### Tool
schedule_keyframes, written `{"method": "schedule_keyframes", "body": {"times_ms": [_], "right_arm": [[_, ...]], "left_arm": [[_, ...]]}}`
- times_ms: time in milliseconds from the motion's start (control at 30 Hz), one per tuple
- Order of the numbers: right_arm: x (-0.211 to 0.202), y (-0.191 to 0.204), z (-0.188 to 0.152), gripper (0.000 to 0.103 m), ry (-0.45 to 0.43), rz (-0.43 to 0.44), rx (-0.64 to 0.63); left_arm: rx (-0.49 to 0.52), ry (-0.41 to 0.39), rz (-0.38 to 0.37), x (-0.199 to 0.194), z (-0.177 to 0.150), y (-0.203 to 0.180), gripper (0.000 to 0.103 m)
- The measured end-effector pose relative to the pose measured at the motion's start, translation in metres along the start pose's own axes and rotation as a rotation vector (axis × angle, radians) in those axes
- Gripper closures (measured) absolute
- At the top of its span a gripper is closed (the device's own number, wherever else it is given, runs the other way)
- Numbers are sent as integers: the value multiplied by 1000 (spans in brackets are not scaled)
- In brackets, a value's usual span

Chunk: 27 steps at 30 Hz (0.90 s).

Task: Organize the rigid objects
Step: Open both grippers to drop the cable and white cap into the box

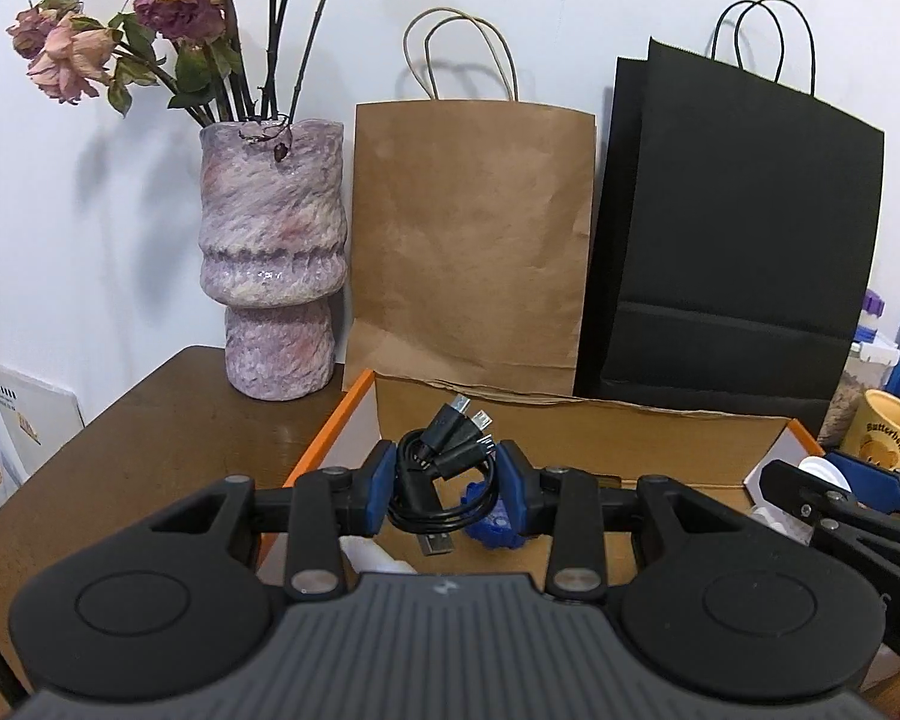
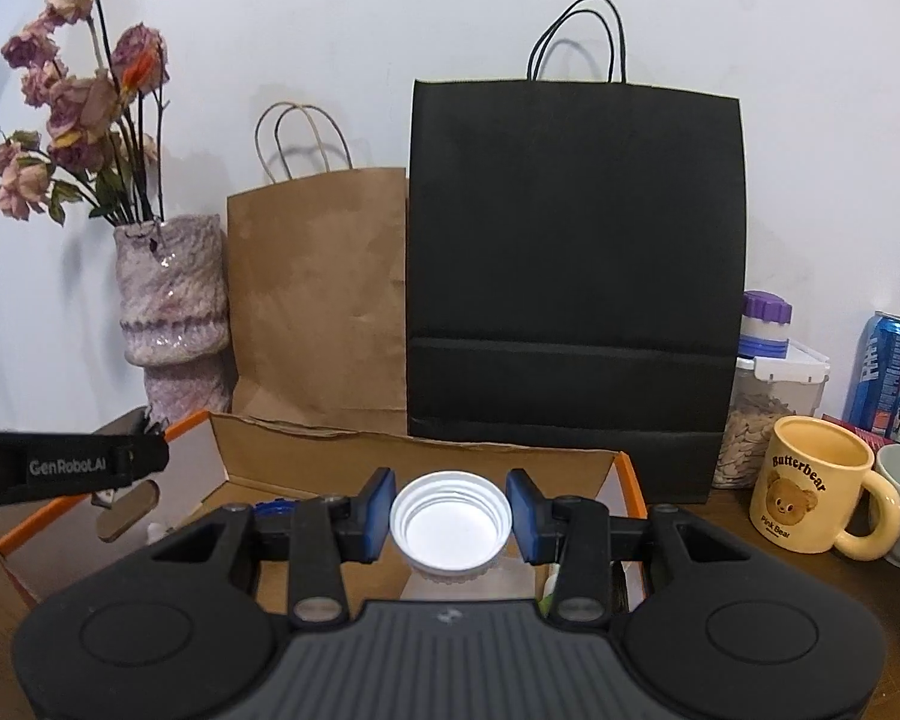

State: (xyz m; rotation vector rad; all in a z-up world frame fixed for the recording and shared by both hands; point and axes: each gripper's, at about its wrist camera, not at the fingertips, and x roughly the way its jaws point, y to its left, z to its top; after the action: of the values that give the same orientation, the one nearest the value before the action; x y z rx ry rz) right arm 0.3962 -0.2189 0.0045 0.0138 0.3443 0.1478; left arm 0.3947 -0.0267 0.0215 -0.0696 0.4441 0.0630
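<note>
My left gripper (image 1: 448, 489) is shut on a coiled black USB cable (image 1: 444, 468) and holds it above the open cardboard box (image 1: 600, 438) with orange edges. A blue object (image 1: 491, 525) and a white object (image 1: 378, 558) lie in the box below. My right gripper (image 2: 450, 513) is shut on a white plastic lid (image 2: 450, 525), open side facing me, above the same box (image 2: 306, 450). The right gripper also shows at the right of the left wrist view (image 1: 834, 489).
A purple vase (image 1: 273, 258) with dried roses, a brown paper bag (image 1: 471, 246) and a black paper bag (image 1: 732, 240) stand behind the box on the wooden table (image 1: 150, 450). A yellow bear mug (image 2: 816, 492), a jar of seeds (image 2: 762, 408) and a blue can (image 2: 882, 372) stand at the right.
</note>
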Motion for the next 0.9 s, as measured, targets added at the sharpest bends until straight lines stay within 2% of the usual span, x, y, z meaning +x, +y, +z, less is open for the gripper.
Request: {"method": "schedule_keyframes", "body": {"times_ms": [400,567,600,633,667,700,767,800,833,900], "right_arm": [[7,1,-10,63,20,-3,-27],[8,0,-11,62,36,-1,-22],[9,-1,-11,59,39,-4,-16],[9,-2,-11,48,43,-12,-9],[9,-4,-12,41,40,-18,-2],[8,-5,-12,38,37,-20,4],[8,-7,-12,20,33,-24,15],[8,-7,-12,15,27,-29,17],[7,-8,-12,8,21,-32,16],[6,-7,-12,4,13,-41,9]], "left_arm": [[37,1,33,6,-7,0,66],[41,3,48,6,-7,2,60],[41,0,51,6,-7,3,51],[39,-3,54,6,-6,5,37],[34,-9,60,5,-6,6,30],[30,-20,67,4,-5,7,20],[25,-28,73,3,-4,8,11],[19,-29,72,2,-4,9,1],[12,-33,67,2,-4,11,0],[6,-34,69,1,-3,12,0]]}}
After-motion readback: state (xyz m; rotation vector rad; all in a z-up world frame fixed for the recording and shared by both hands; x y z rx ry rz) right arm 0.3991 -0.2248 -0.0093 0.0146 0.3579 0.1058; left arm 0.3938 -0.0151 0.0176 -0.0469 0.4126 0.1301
